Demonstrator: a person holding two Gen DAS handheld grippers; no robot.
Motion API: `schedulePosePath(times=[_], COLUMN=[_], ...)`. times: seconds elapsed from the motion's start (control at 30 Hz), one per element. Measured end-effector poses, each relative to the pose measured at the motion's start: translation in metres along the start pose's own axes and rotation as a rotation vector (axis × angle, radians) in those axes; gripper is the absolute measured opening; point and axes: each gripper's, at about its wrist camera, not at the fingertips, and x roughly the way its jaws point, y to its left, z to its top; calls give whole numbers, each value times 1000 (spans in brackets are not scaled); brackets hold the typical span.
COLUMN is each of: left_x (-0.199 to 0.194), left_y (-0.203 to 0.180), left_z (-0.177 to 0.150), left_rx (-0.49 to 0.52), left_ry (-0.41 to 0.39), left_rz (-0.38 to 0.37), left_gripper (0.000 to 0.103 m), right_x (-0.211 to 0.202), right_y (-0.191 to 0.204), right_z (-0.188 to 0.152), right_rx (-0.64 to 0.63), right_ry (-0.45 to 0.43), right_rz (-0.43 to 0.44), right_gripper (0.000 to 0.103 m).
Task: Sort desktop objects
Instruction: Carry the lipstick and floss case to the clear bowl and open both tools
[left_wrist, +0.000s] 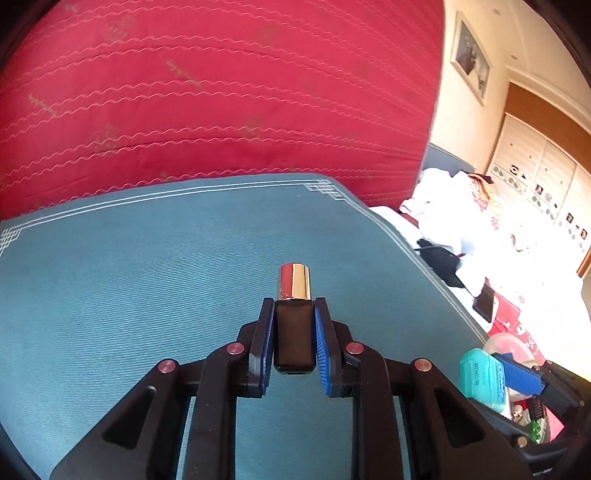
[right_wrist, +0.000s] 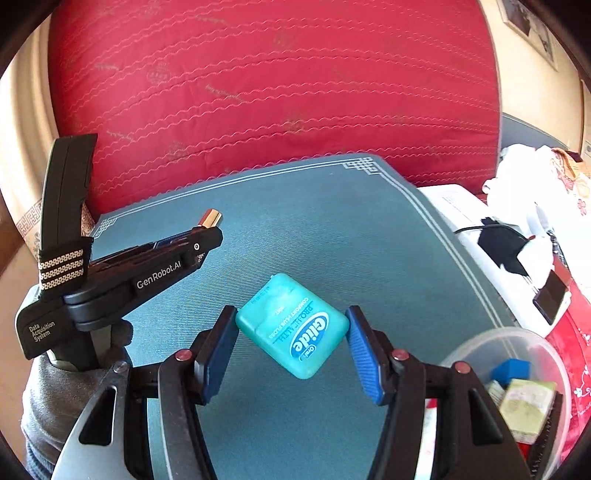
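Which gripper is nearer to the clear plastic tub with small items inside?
Right. The right gripper, holding the teal floss box, is just beside the tub; the left gripper, holding a dark bottle, is farther away.

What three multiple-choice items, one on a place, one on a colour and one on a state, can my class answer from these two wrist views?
1. Where is the clear round plastic tub in the right wrist view?
A. lower right, off the teal mat's edge
B. in the middle of the mat
C. on the red quilted cushion

2. What colour is the cap of the small dark glass bottle?
A. white
B. shiny gold
C. green

3. How does the right gripper stand to the teal square floss box?
A. open and clear of it
B. closed on it at two opposite corners
C. shut and empty

Answers: 1 A, the tub sits beyond the teal woven mat. 2 B, the cap gleams gold above the left gripper. 3 B, both blue pads press on the box.
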Motion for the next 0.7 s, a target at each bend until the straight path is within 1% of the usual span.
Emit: schedulePosePath(times=[0.17, 0.37, 0.57, 0.7], left_x=[-11, -26, -43, -48], left_y=[-33, -70, -109, -132], left_z=[-3, -9, -23, -33], left_rx=[62, 134, 207, 252], left_ry=[-12, -23, -16, -6], left_rz=[-71, -147, -242, -317], left_gripper=[22, 22, 22, 22], right_x=[-32, -68, -89, -97], right_y=[-23, -60, -93, -110], right_z=[-8, -23, -40, -50], right_rx=[34, 87, 150, 193], right_ry=[-34, -61, -65, -60], right_rz=[-42, -115, -185, -216], right_gripper=[63, 63, 63, 63])
